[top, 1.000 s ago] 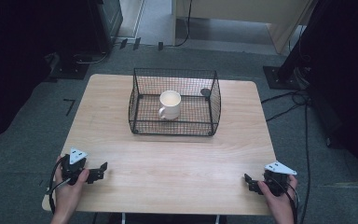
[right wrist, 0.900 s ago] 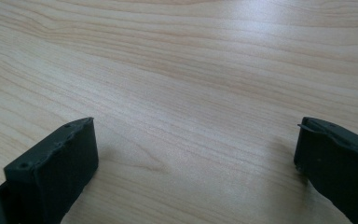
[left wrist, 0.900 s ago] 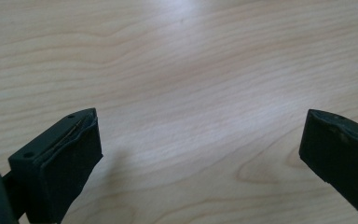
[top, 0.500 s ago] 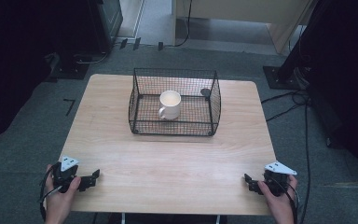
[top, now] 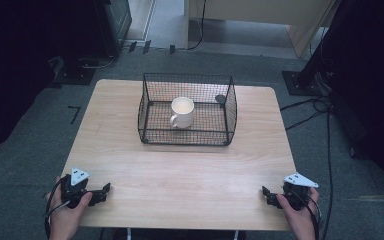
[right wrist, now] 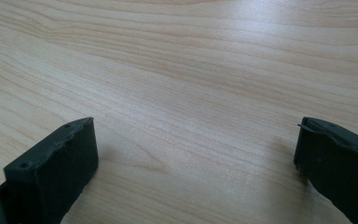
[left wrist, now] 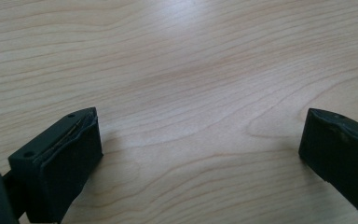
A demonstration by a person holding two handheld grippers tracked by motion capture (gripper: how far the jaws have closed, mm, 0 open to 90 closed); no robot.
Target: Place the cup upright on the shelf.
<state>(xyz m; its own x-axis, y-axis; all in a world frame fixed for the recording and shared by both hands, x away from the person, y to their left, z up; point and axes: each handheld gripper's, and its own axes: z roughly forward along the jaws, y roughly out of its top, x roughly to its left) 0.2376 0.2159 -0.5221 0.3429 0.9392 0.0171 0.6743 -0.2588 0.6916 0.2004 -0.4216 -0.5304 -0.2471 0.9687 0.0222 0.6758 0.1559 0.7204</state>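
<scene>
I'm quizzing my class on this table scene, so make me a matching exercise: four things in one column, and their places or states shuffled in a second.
Things:
1. mug
2. wire basket
3. left gripper
4. right gripper

Places or states:
A. open, at the table's near right corner
B. white, standing upright inside the basket
C. open, at the table's near left corner
D. black mesh, on the far middle of the table

Pairs: 1-B, 2-D, 3-C, 4-A
</scene>
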